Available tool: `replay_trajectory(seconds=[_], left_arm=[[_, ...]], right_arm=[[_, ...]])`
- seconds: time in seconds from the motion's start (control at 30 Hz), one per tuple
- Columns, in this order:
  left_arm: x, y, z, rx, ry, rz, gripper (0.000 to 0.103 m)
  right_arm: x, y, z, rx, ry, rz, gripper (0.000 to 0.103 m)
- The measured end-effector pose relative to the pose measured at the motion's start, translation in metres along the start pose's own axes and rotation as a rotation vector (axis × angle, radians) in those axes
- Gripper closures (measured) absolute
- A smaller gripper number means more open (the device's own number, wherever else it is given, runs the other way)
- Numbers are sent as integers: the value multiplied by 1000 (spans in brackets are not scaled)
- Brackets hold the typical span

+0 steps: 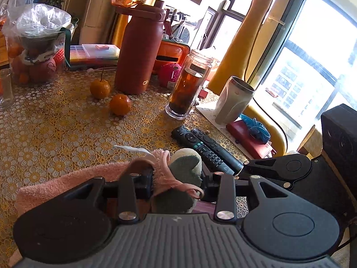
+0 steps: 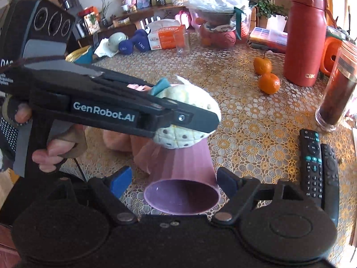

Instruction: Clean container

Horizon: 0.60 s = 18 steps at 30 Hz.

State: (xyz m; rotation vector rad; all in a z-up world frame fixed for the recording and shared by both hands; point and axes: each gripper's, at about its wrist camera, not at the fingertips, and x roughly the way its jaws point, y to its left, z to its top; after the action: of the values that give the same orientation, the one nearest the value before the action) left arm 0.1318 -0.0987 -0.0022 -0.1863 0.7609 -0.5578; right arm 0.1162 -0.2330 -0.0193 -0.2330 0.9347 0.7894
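Observation:
A pink ribbed cup (image 2: 181, 197) lies on its side on the patterned tablecloth, mouth toward the right wrist camera. My right gripper (image 2: 174, 183) stands open, its blue pads (image 2: 121, 184) on either side of the cup's rim; the left pad is clear of it. My left gripper (image 2: 196, 120) comes in from the left, shut on a cream and green sponge (image 2: 187, 102) pressed against the cup's far end. In the left wrist view the sponge (image 1: 185, 178) fills the left gripper (image 1: 178, 178), with a pink towel (image 1: 67, 183) and its loop beside it.
Two black remotes (image 2: 316, 165) lie right of the cup. Two oranges (image 2: 267, 82), a red flask (image 2: 305, 40) and a glass jar of dark tea (image 2: 334, 93) stand farther back right. A fruit bag (image 2: 218, 22), tissue box and dumbbells crowd the far edge.

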Motion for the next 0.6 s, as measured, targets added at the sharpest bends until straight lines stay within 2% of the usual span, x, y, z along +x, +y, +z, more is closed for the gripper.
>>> replay_trajectory(seconds=[0.13,0.27,0.4,0.6], left_arm=[[0,2,0,-10,-10,-1,66],[0,8,-2,-34,-30,25,66],[-6,12,-2,-32,-44,52,66],[-35,29,-11,-65,-68,71,66]], right_arm=[[7,7,0,-63,37,-32,20],[10,6,-2,-67,57,-49,28],[8,12,-3,-103,44,-68,29],[6,15,-5,-119,20,-76,29]])
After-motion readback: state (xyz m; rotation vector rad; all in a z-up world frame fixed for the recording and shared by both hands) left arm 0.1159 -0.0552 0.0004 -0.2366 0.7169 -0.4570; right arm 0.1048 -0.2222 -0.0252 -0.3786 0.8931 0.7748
